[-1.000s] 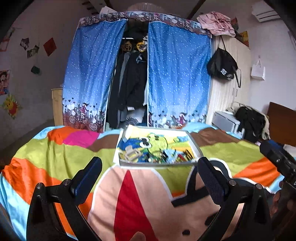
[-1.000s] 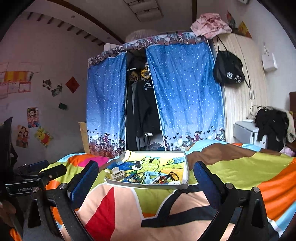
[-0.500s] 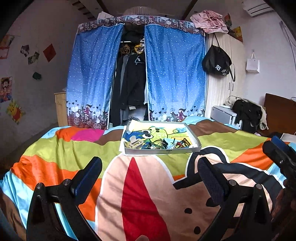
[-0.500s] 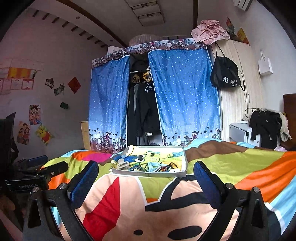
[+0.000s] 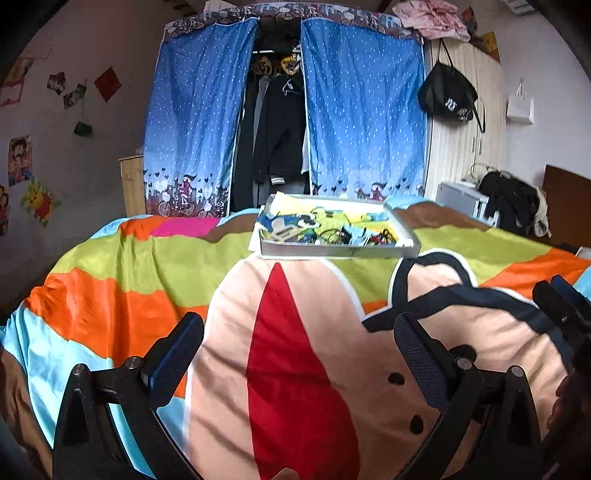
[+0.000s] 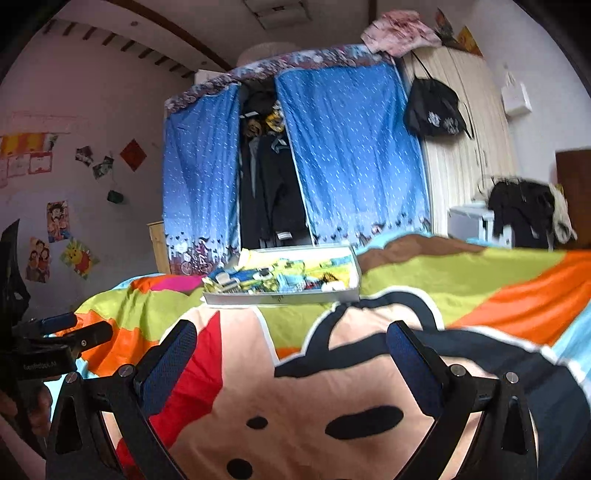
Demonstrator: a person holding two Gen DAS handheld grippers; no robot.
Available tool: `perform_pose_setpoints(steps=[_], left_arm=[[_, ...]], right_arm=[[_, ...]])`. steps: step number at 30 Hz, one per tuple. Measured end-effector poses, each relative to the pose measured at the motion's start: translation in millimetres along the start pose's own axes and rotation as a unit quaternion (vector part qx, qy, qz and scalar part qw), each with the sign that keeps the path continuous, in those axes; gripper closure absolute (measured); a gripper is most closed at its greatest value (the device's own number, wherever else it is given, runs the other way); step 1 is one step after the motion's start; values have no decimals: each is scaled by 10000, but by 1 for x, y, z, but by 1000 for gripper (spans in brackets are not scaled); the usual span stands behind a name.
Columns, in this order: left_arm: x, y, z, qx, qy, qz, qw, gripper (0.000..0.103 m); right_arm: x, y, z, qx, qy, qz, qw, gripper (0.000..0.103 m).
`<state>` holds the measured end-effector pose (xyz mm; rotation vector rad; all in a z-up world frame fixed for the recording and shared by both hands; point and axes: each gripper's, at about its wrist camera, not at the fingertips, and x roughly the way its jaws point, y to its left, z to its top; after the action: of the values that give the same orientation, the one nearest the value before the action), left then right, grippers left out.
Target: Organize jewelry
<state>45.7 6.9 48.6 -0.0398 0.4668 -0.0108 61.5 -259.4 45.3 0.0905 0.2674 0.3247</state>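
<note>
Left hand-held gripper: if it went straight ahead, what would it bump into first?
Probably the bedspread: the open left hand-held gripper hovers above it, aimed toward the tray beyond. Depth is unclear.

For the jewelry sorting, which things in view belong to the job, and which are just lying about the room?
Part of the job:
- tray holding small jewelry pieces, on the bedspread
- left gripper, open
- right gripper, open

Just lying about:
- blue curtains
- black bag
- pink cloth
- wall posters
</note>
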Motion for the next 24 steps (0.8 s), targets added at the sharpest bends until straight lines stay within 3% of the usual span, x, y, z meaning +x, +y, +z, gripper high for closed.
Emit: perform_pose_setpoints(steps=[24], left_arm=[[7, -6, -11, 95, 91, -51, 9999, 2]], right_arm=[[6, -6, -11, -8, 219, -96, 9997, 0]])
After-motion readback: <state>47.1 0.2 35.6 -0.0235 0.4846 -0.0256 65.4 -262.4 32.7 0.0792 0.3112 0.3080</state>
